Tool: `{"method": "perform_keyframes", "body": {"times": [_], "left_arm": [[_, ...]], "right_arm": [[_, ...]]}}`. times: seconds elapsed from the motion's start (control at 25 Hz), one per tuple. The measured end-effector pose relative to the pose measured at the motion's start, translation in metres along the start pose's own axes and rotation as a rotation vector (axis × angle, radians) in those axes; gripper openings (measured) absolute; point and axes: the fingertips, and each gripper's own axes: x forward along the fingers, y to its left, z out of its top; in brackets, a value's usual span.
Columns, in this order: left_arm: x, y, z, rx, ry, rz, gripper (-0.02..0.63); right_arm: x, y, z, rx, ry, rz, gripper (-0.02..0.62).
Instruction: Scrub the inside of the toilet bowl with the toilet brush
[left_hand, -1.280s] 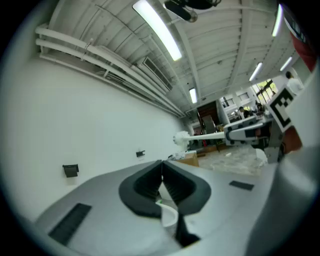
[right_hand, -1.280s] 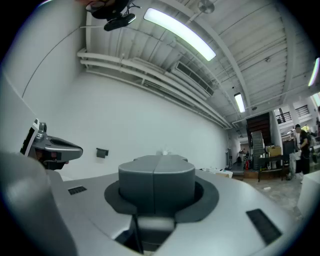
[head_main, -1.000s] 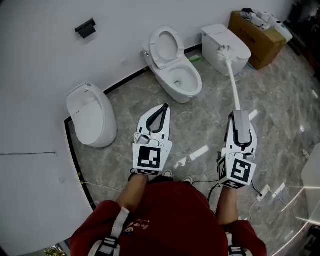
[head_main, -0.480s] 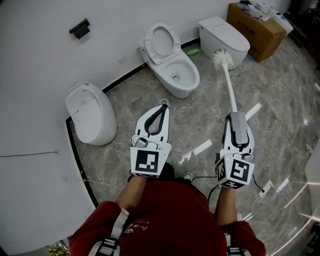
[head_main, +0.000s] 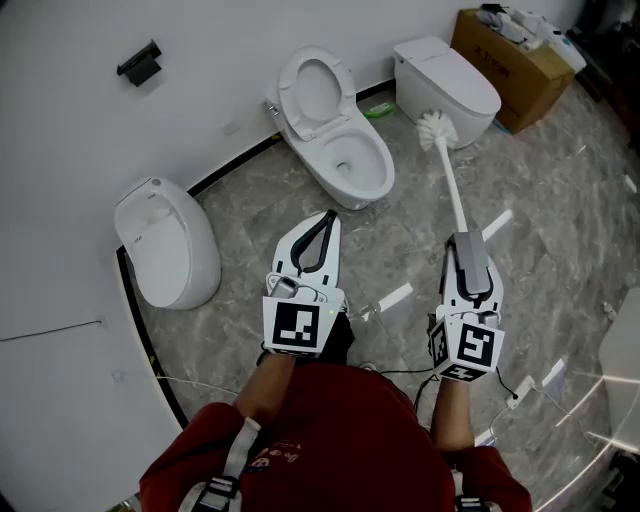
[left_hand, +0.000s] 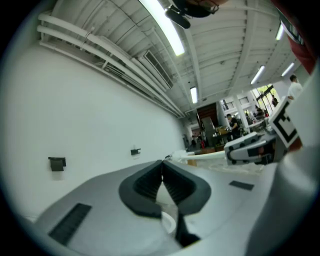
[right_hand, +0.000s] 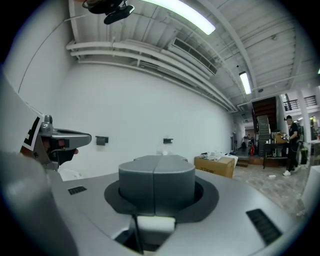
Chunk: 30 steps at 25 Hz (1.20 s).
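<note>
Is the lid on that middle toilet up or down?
Up. The lid stands raised behind the bowl, whose inside is open to view from above.

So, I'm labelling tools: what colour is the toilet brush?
White, head and handle alike; the toilet brush shows best in the head view.

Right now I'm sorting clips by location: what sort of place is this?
Likely a sanitary-ware showroom or test hall, not a home bathroom: three toilets line one white wall, a cardboard box beside them.
</note>
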Motion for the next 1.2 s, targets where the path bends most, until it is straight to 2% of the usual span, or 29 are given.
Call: {"method": "perform_keyframes", "body": {"times": [0.16,0.32,0.56,0.8,0.92,1.08,1.2], "left_arm": [[0.052,0.051,-0.009,-0.030,0.008,0.009,0.000],[0.097,0.108,-0.020,-0.059,0.019,0.017,0.000],[0.156,0.164,-0.046,-0.078,0.054,0.037,0.000],[0.235,0.187,-0.084,-0.060,0.101,0.050,0.000],[0.294,0.190,-0.114,-0.089,0.162,0.057,0.000],[0.372,0.192,-0.158,-0.136,0.252,0.076,0.000],[0.416,0.202,-0.196,-0.175,0.313,0.116,0.000]], "right_arm": [[0.071,0.020,0.014,-0.027,0.015,0.018,0.144],[0.142,0.045,0.026,-0.009,0.031,0.039,0.147],[0.226,0.067,0.017,-0.016,0.083,0.068,0.146],[0.319,0.055,-0.011,-0.016,0.137,0.111,0.146],[0.383,0.040,-0.032,-0.010,0.186,0.156,0.146],[0.471,0.023,-0.071,-0.012,0.305,0.262,0.146],[0.530,0.022,-0.112,-0.062,0.411,0.374,0.146]]}}
